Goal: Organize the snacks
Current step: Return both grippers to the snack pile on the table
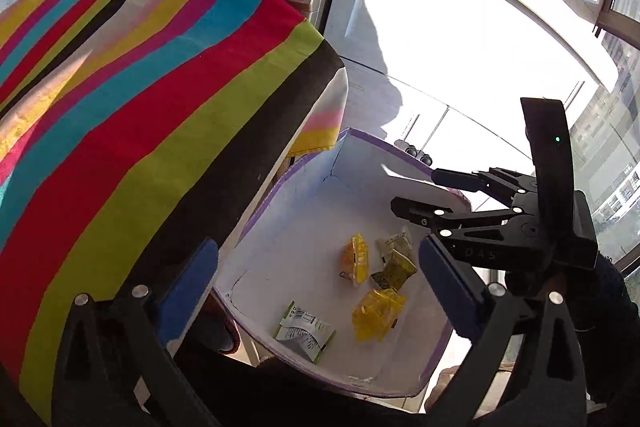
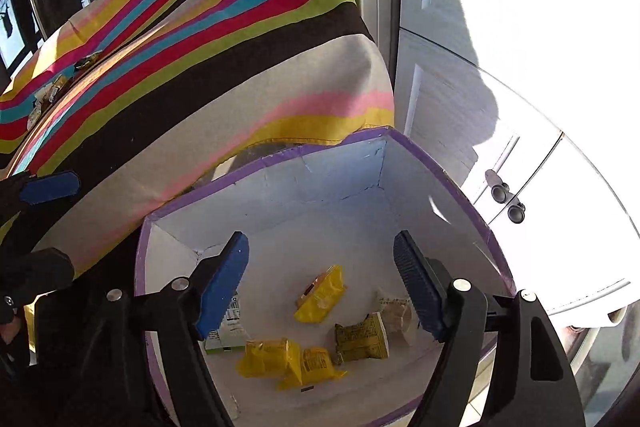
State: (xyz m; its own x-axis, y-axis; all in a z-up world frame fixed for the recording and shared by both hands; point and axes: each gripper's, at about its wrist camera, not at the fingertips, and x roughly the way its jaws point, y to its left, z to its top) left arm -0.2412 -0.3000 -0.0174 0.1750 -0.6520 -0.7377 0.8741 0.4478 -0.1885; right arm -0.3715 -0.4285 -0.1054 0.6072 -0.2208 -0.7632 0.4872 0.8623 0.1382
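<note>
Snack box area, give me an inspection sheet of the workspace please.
Surface: striped cloth covers the table beside the box.
Job's things: white box with purple rim holds yellow packets, an olive packet and a green-white packet; more snacks lie on the cloth.
Clutter: nothing seen.
Grippers: left tool and right tool both open, empty, over the box.
Cables: nothing seen.
Surroundings: white cabinets, sunlit windows.

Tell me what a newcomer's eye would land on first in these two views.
The striped cloth fills the left side, draped over a table. Beside it stands a purple-rimmed white box with yellow snack packets on its floor. Both the left gripper and right gripper hang open above it.
</note>
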